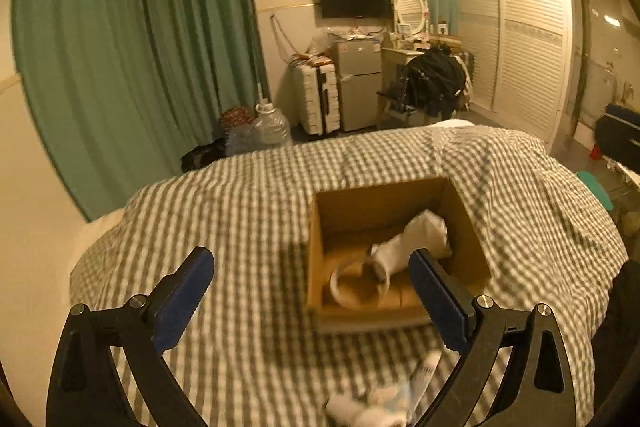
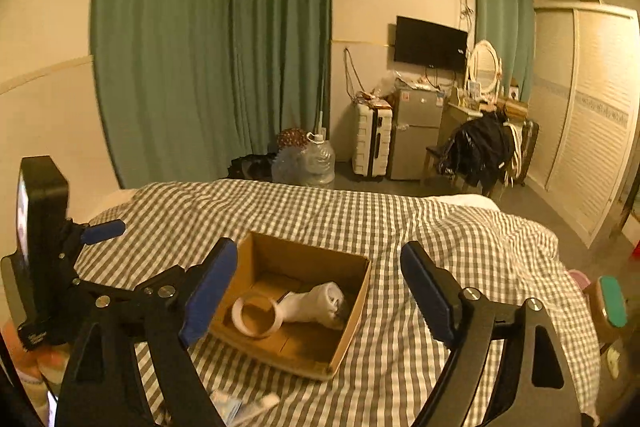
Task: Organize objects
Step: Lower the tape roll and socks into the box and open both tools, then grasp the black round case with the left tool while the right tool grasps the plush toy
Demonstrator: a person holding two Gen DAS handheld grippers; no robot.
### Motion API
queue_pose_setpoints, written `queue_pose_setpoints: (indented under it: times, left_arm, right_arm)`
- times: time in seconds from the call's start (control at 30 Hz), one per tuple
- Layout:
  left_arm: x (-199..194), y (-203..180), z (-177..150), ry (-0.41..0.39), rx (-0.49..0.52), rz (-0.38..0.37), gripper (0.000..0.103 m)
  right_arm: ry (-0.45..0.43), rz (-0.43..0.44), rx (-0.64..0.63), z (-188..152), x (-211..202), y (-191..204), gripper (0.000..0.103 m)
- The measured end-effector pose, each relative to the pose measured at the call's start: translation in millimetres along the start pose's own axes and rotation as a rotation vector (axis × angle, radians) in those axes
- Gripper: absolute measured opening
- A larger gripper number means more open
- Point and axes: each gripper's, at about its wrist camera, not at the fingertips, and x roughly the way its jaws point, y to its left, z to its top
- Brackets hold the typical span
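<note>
An open cardboard box [image 1: 320, 259] [image 2: 356, 303] sits on the checked bedspread [image 1: 248, 211] [image 2: 320, 215]. Inside lie a tape roll [image 1: 358, 283] [image 2: 255, 315] and a white sock [image 1: 412, 239] [image 2: 312, 301]. My left gripper [image 1: 312, 259] is open and empty, above the bed just left of the box; it also shows at the left of the right wrist view [image 2: 102, 231]. My right gripper [image 2: 318, 259] is open and empty, hovering over the box. A white tube [image 1: 426, 373] [image 2: 256, 407] and small white items [image 1: 368, 405] lie on the bed in front of the box.
Beyond the bed's far edge stand water jugs [image 1: 272, 125], a white suitcase [image 1: 318, 99], a small fridge [image 1: 358, 83] and a chair with dark clothes [image 1: 434, 79]. Green curtains [image 1: 120, 47] hang at left; a white wardrobe [image 1: 524, 27] is at right.
</note>
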Motion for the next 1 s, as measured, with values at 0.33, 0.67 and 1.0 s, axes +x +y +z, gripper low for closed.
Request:
queue_pose_setpoints:
  times: [0.33, 0.67, 1.0]
  left_arm:
    - [-21, 11, -117, 0.081, -0.083, 0.027, 0.100]
    - [8, -13, -214, 0.249, -0.065, 0.004, 0.100]
    - [14, -23, -224, 0.269, -0.007, 0.000, 0.100]
  right_arm:
    - [0.072, 0.062, -0.112, -87, -33, 54, 0.087]
    - [0.334, 0.172, -0.092, -196, 30, 78, 0.087]
    - [0.477, 0.290, -0.025, -221, 75, 82, 0.087]
